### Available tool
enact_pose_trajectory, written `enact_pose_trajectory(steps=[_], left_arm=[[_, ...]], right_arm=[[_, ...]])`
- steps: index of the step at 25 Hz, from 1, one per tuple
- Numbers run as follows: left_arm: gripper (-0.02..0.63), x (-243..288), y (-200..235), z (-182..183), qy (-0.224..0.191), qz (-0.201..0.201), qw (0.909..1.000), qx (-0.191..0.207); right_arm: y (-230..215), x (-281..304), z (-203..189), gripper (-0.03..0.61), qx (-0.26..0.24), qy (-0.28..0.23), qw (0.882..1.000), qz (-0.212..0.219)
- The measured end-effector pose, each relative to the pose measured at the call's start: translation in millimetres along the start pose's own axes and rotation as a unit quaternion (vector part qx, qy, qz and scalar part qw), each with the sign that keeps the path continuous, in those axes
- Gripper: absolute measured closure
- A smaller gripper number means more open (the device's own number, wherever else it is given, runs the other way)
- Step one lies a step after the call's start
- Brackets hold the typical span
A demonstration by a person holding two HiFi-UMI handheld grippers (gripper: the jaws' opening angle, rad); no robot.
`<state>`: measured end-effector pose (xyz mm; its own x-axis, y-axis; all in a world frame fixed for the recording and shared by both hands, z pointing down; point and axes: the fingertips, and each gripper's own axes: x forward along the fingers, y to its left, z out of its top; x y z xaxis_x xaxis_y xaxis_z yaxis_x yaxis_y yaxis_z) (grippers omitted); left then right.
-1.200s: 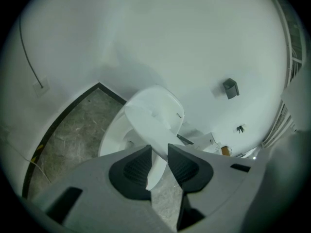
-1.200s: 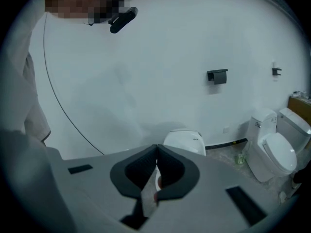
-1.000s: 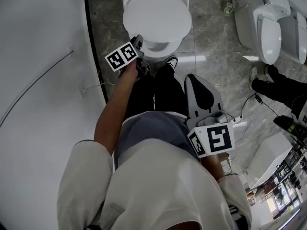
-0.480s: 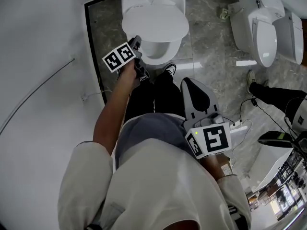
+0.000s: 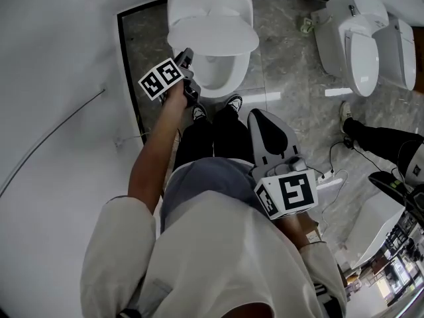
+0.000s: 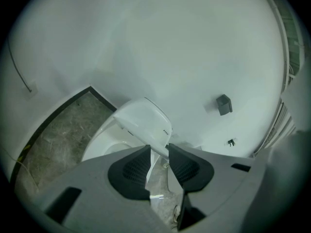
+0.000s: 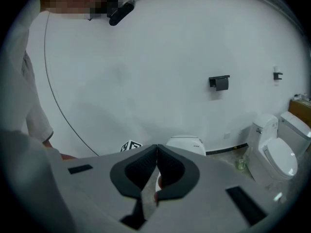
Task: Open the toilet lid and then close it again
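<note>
The white toilet (image 5: 222, 78) stands at the top middle of the head view, its lid (image 5: 212, 28) partly raised off the seat. My left gripper (image 5: 187, 58) is at the lid's front left edge. In the left gripper view the lid (image 6: 143, 120) tilts up, and its rim runs between the two black pads of the left gripper (image 6: 158, 152), which is shut on it. My right gripper (image 5: 260, 114) hangs close to my legs, away from the toilet. Its pads (image 7: 146, 166) meet at the tips with nothing between them.
Two more white toilets (image 5: 361, 45) (image 5: 401, 45) stand at the right, with another person's legs (image 5: 384, 138) on the marble floor near them. A white wall with a thin cable (image 5: 53, 138) fills the left. A dark holder (image 6: 223, 104) hangs on the wall behind the toilet.
The left gripper has risen with the lid's edge, so the lid stands more tilted and more of the bowl shows. The right gripper has hardly moved.
</note>
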<state>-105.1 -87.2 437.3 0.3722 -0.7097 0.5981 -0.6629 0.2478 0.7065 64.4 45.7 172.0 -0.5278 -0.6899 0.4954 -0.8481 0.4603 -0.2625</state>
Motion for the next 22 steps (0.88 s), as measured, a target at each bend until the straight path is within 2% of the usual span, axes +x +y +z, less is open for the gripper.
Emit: enact_pose_trajectory(steps=[3, 22], left_arm=[[0.511, 3, -6, 9, -0.005, -0.010, 0.9998, -0.014], [0.495, 33, -42, 76, -0.044, -0.046, 0.9969, -0.045]], right_arm=[[-2, 2, 4, 0.568, 0.004, -0.001, 1.000, 0.001], [-22, 16, 19, 0.568, 0.007, 0.000, 1.000, -0.002]])
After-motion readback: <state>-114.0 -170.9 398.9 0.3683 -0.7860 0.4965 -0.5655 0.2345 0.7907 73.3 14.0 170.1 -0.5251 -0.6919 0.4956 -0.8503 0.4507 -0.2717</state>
